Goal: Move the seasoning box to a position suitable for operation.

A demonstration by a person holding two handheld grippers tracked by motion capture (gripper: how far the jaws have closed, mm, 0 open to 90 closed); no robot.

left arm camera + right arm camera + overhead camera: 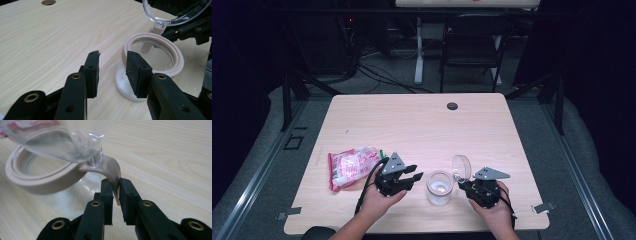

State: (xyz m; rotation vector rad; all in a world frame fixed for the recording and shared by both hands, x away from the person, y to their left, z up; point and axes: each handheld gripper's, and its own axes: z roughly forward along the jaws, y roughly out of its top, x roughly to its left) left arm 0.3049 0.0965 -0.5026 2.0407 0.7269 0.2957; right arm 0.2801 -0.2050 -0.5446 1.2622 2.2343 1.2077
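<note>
A clear jar (439, 187) with a beige rim (178, 62) and something white at its bottom stands near the table's front edge. Its clear hinged lid (462, 166) is swung up and open toward the right. My right gripper (115, 187) is shut on the beige tab (111, 168) that hangs from the lid's hinge, just right of the jar (45, 185). My left gripper (112, 67) is open just left of the jar, with nothing between its pads (92, 72). In the high view the left gripper (414, 176) and the right gripper (460, 184) flank the jar.
A pink and white snack bag (352, 167) lies on the table (412, 120) left of the left hand. A round cable hole (452, 106) sits at the table's far side. A black chair (474, 45) stands beyond the table.
</note>
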